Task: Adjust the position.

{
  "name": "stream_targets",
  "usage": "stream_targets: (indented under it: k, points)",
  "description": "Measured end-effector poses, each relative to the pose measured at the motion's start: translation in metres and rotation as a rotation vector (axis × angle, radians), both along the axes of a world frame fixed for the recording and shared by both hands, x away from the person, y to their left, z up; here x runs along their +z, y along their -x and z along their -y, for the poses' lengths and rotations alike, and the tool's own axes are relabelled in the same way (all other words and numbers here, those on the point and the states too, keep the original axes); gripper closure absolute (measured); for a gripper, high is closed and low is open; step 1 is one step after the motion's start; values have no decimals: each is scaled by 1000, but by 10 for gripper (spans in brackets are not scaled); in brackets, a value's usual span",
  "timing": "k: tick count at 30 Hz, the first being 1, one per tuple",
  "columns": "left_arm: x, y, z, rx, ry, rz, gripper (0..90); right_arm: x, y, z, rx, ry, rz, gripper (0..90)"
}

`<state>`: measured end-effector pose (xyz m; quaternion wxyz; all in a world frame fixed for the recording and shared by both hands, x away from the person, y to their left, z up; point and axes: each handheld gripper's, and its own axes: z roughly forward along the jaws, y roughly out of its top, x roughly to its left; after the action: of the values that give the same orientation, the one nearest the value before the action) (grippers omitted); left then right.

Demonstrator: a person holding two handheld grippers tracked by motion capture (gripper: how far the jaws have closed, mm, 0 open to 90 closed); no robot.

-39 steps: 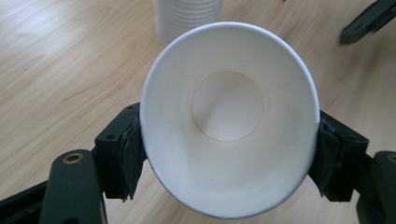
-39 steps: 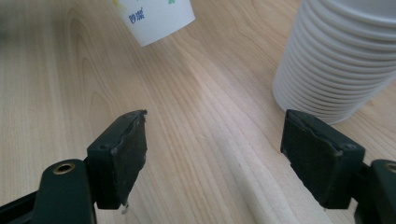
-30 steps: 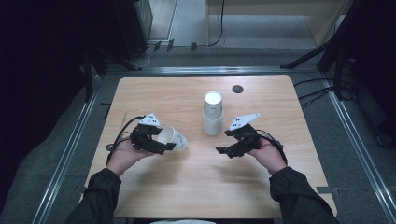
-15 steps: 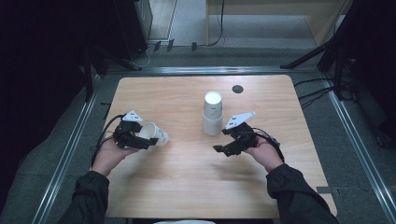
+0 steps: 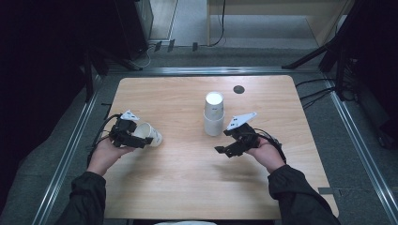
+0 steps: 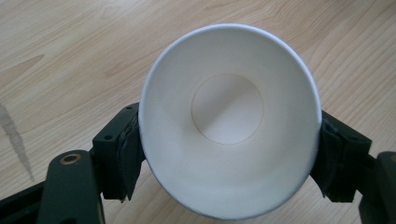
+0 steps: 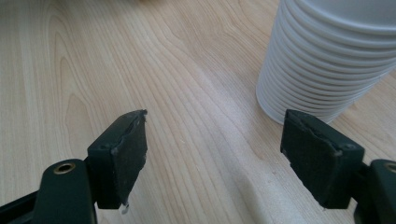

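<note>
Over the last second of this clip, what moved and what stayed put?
The left gripper, shut on a single paper cup throughout, carried it leftward away from the cup stack, towards the table's left edge; in the last half second it barely shifted. The cup lies on its side in the jaws, empty. The right gripper stayed open beside the stack, and the stack did not move.

The left gripper point(image 5: 141, 139) grips a tipped cup point(image 5: 151, 134) while the right gripper point(image 5: 224, 143) sits beside the cup stack point(image 5: 214, 114).
</note>
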<state>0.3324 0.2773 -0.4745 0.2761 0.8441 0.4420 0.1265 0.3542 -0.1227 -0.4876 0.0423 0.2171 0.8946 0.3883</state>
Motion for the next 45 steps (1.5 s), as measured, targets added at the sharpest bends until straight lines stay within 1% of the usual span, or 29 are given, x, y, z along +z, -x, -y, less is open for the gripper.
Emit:
stream_targets:
  k: [3, 4, 9, 10, 15, 16, 23, 29, 36, 45]
  points:
    - [2, -1, -5, 19, 6, -3, 229, 0, 0, 1, 3, 2, -1, 234]
    - [2, -1, -7, 26, -12, -2, 229, 0, 0, 1, 0, 2, -3, 234]
    - [2, -2, -14, 47, -14, -15, 228, 0, 0, 1, 1, 3, -1, 234]
    - [1, -2, -16, 55, -14, -23, 227, 0, 0, 0, 0, 6, 1, 234]
    - [0, -3, -23, 89, -12, -33, 226, -1, 0, 0, 5, 9, 2, 234]
    - [0, -4, -25, 97, -19, -36, 226, -1, 0, 0, 4, 9, -1, 233]
    - [-3, -5, -25, 103, -41, -48, 220, -1, 0, 0, 5, 8, 0, 233]
    - [-3, -5, -25, 112, -50, -45, 220, -1, 0, 0, 6, 17, 2, 234]
    - [-2, -5, -25, 117, -63, -41, 218, -1, 0, 0, 5, 14, 1, 233]
    - [-3, -7, -19, 106, -72, -32, 208, -2, 1, -1, 9, 22, 6, 233]
